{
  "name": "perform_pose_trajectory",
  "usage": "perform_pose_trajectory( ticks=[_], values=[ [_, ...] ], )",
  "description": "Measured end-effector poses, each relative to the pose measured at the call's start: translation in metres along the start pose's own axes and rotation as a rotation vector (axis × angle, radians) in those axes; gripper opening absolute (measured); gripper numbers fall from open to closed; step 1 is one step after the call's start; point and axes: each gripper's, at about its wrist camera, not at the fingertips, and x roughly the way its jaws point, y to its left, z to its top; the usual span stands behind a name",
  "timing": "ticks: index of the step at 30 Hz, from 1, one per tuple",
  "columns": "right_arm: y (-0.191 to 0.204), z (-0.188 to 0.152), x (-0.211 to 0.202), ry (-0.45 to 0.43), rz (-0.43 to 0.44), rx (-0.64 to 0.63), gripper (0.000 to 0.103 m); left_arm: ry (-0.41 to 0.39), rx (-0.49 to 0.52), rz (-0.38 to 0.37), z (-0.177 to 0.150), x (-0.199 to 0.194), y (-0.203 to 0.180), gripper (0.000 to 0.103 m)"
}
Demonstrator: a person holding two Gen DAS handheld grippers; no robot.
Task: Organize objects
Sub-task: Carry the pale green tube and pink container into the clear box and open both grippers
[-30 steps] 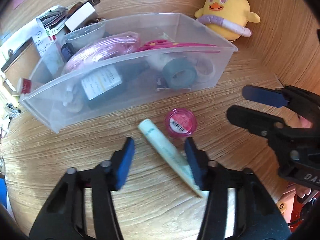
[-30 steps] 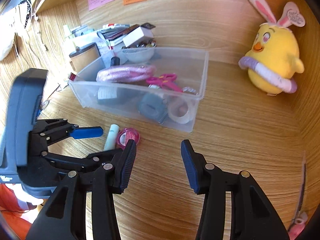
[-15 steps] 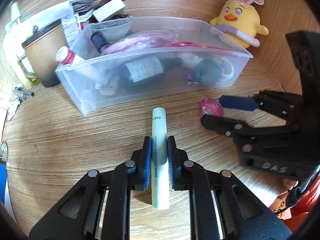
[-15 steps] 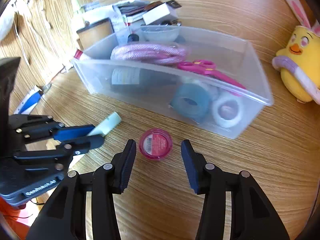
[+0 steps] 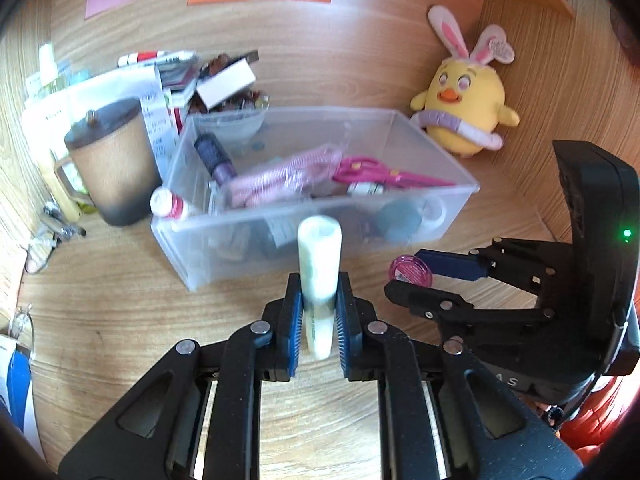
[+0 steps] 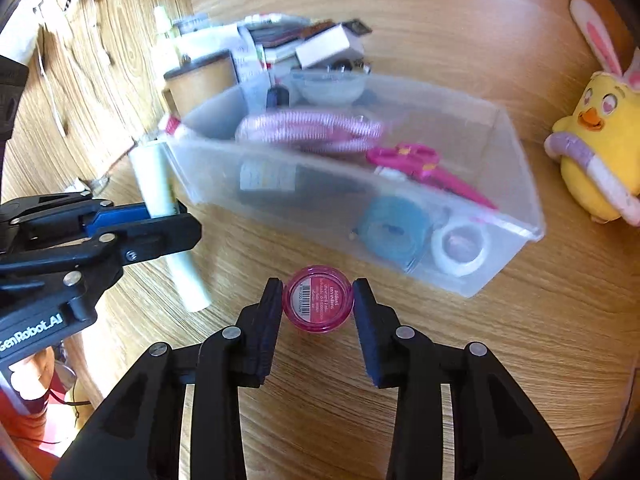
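Note:
My left gripper [image 5: 318, 316] is shut on a pale green tube [image 5: 319, 264] and holds it tilted upward above the desk, in front of the clear plastic bin [image 5: 280, 216]. The tube also shows in the right wrist view [image 6: 160, 184]. My right gripper [image 6: 318, 304] stands around a small pink round jar [image 6: 318, 299] on the desk; the left pad touches it, the right pad is at its edge. The jar shows in the left wrist view [image 5: 410, 271] between the right gripper's fingers [image 5: 448, 265]. The bin [image 6: 516, 184] holds pink scissors [image 6: 416, 162], tape rolls, a bottle and a pink coil.
A yellow chick plush [image 5: 466, 108] sits at the back right against the wooden wall. A brown lidded cup [image 5: 110, 160] and a pile of papers and boxes [image 5: 216, 80] stand left of and behind the bin. Small clutter lies at the desk's left edge.
My left gripper has lifted the tube off the desk and tipped it upward toward the bin. My right gripper has moved forward around the pink jar and narrowed onto it.

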Motion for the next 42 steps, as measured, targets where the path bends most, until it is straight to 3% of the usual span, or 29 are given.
perform_pose_trajectory(
  ticks=[10, 23, 30, 42],
  values=[
    [-0.011, 0.021, -0.051, -0.151, -0.034, 0.018, 0.033, -0.089, 0.007, -0.027, 0.028, -0.023, -0.004, 0.015],
    [-0.034, 0.045, -0.071, -0.234, -0.073, 0.052, 0.033, -0.153, 0.012, -0.075, 0.072, -0.026, -0.009, 0.015],
    [-0.049, 0.055, -0.057, -0.219, -0.073, 0.069, 0.033, -0.135, 0.013, -0.106, 0.089, -0.006, -0.013, 0.015],
    [-0.067, 0.058, -0.007, -0.114, -0.070, 0.107, 0.033, -0.006, 0.005, -0.122, 0.091, 0.051, -0.008, 0.015]
  ],
)
